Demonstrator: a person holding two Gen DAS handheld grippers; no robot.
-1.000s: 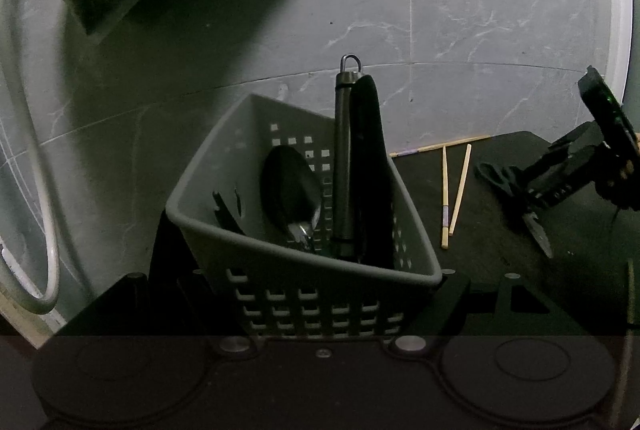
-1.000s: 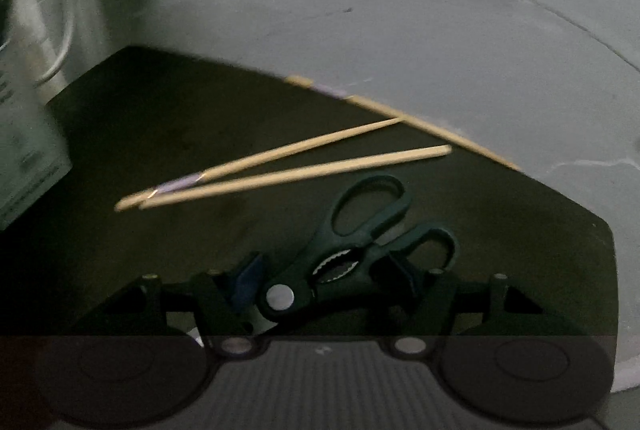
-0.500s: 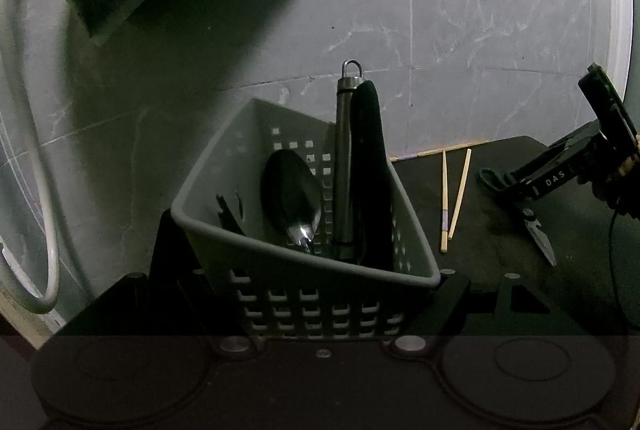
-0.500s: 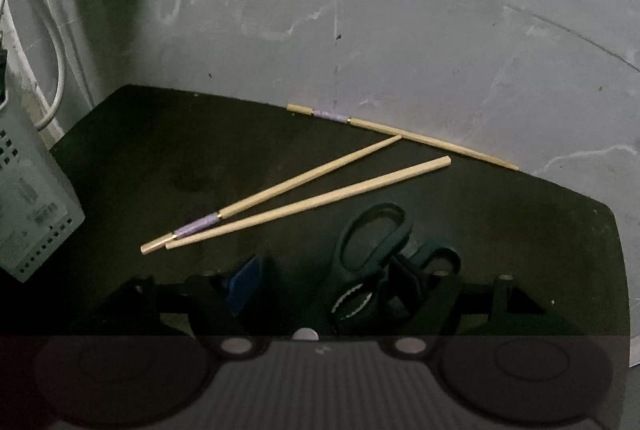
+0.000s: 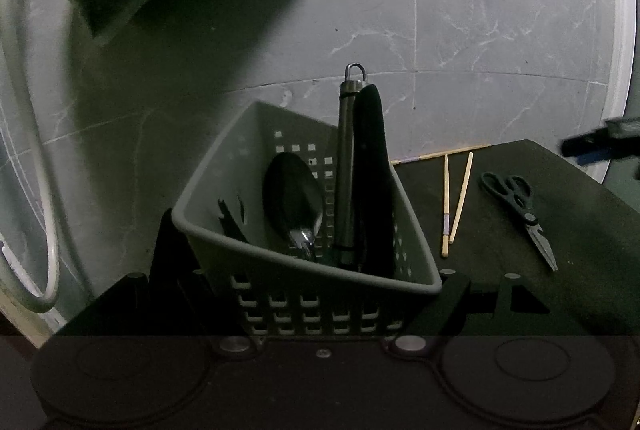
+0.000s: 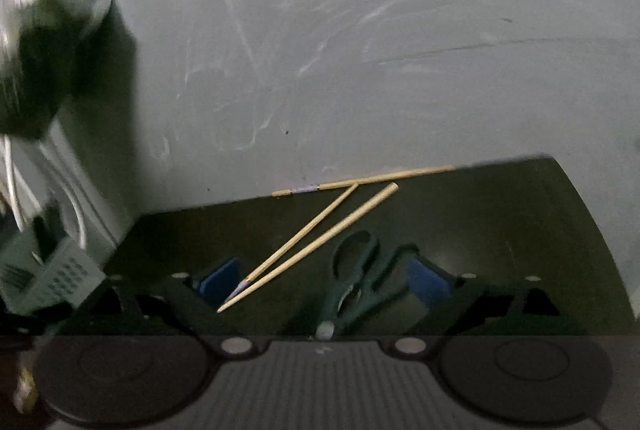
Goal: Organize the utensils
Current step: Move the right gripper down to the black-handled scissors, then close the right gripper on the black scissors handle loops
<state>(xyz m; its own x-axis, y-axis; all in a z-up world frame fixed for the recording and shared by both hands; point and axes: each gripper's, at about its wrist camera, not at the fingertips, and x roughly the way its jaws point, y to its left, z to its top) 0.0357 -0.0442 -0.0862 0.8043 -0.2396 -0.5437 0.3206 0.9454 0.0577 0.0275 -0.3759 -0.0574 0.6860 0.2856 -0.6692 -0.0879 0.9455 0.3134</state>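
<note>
A grey slotted caddy sits clamped by its near wall in the left gripper, which has not budged over the past second; inside it stand a dark spoon, a steel-handled utensil with a hanging loop and a black-handled tool. To the right, on the dark mat, three bamboo chopsticks lie loose, one along the mat's far edge and two angled side by side just in front of it. Further right is the change: the black scissors, a second ago held between the right gripper's fingers, now lie flat on the mat, blades toward the near edge, with nothing touching them. The right gripper has just been opening and now stands wide, its blue pads well clear of the handles; in its own blurred view the scissors still appear between the spread fingers, yet the left camera shows the tool lifted up and away at the frame's right edge. The scissors look released rather than stowed, so they and all three chopsticks seemingly remain to be carried to the caddy.
</note>
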